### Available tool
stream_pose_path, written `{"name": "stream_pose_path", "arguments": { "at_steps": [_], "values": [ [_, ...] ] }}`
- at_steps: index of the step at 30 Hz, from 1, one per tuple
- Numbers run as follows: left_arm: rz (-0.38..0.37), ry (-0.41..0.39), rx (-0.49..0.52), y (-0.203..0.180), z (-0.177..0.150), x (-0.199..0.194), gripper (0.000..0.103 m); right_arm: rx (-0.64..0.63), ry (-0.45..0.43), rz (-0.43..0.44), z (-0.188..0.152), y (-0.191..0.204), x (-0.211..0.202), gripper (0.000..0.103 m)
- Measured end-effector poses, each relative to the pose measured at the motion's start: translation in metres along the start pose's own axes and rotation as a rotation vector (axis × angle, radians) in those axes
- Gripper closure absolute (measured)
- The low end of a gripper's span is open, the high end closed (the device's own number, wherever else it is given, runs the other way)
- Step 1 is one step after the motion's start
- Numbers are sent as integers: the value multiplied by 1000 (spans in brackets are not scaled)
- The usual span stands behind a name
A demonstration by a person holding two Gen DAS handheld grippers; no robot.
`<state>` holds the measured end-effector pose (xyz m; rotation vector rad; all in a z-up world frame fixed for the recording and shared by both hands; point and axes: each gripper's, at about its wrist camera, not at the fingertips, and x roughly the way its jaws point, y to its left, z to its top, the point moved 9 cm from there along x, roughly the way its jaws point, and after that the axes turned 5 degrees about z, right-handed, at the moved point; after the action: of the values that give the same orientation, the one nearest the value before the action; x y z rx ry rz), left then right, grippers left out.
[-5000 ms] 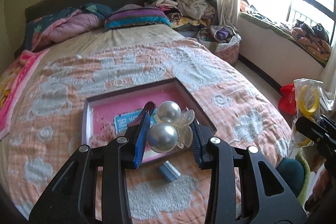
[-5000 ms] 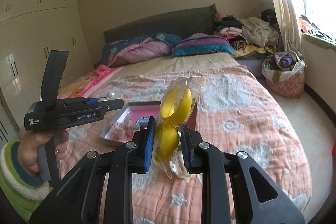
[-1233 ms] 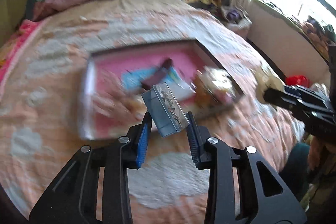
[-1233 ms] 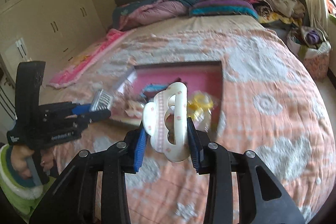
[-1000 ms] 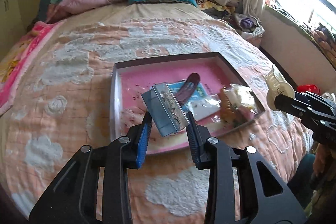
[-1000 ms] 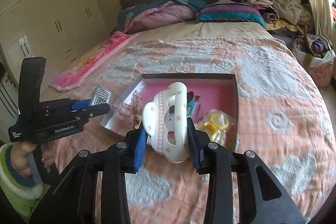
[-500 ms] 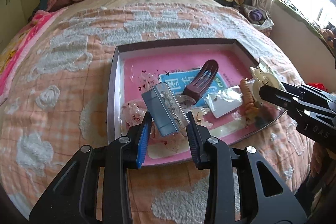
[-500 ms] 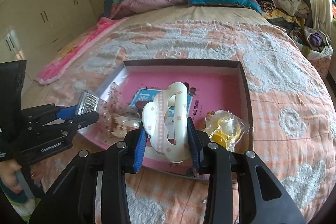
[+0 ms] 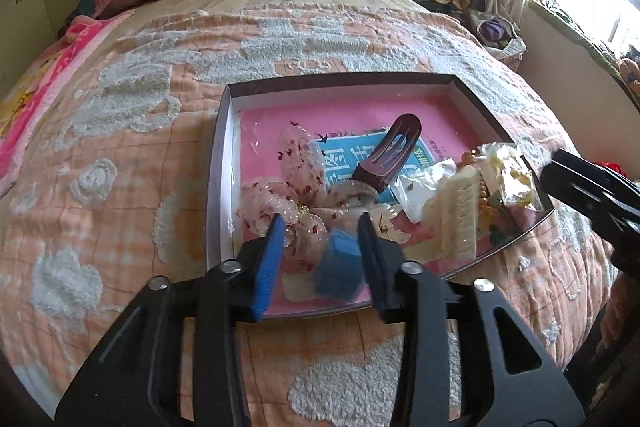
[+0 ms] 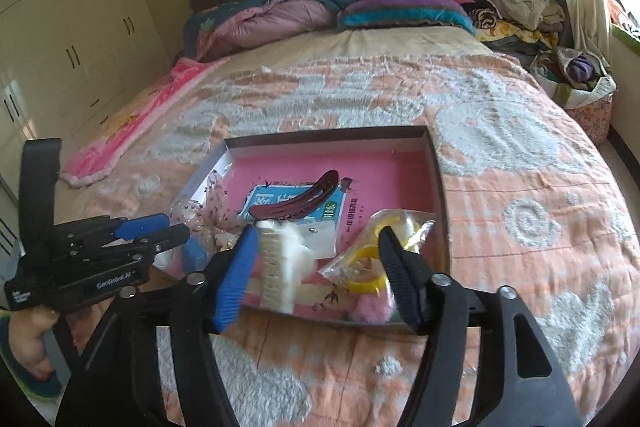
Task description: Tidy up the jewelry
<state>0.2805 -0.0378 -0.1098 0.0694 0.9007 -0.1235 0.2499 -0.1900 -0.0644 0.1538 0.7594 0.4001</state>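
Both clips we gripped have left our tools: left tool opening, blue box loose between; right tool opening wide, cream claw clip dropped at tray's 6 o'clock edge.

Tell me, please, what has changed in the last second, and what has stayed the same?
Both hand-held grippers are opening and letting go. The left hand-held gripper released the small blue box, which drops blurred toward the tray. The right hand-held gripper released the cream hair claw, which now falls into the tray. The brown hair clip, the yellow bag and the tray itself stayed in place.
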Motion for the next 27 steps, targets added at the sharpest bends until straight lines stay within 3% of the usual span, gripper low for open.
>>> {"name": "stream_pose_path", "arguments": {
  "at_steps": [4, 15, 27],
  "values": [
    [-1, -19, -18, 2, 3, -14, 55, 14, -52, 12, 1, 1, -29, 21],
    [36, -131, -35, -2, 16, -83, 13, -24, -170, -8, 4, 10, -99, 4],
    [39, -206, -38, -17, -5, -153, 9, -47, -274, -22, -9, 23, -166, 4]
  ]
}}
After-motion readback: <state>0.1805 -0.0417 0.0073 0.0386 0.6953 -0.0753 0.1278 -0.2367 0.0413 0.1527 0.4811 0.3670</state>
